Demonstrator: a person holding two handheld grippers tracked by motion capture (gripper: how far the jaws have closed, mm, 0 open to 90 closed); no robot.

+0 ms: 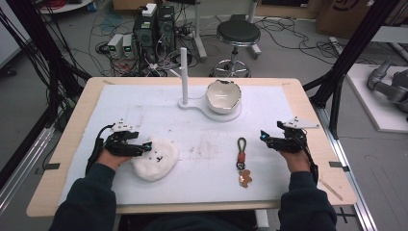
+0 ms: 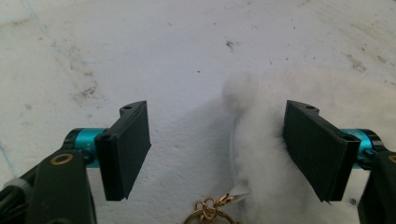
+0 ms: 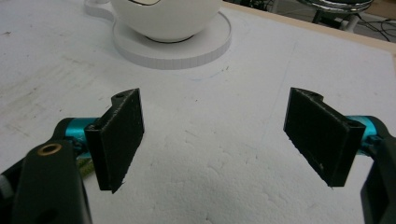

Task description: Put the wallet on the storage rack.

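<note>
You are holding the left gripper (image 1: 144,146) with jaws standing wide, gripping nothing; its right jaw is brushing the edge of the white plush toy (image 1: 155,159), which is lying on the white foam mat (image 1: 144,103) at front left. A gold key ring (image 2: 208,211) is showing just below the jaws. Your right gripper (image 1: 263,137) is hovering wide and empty, right of the leather keychain (image 1: 242,161). Farther back, the white bowl (image 1: 223,96) is sitting on the round stand (image 1: 230,114) beside its upright post (image 1: 184,76).
</note>
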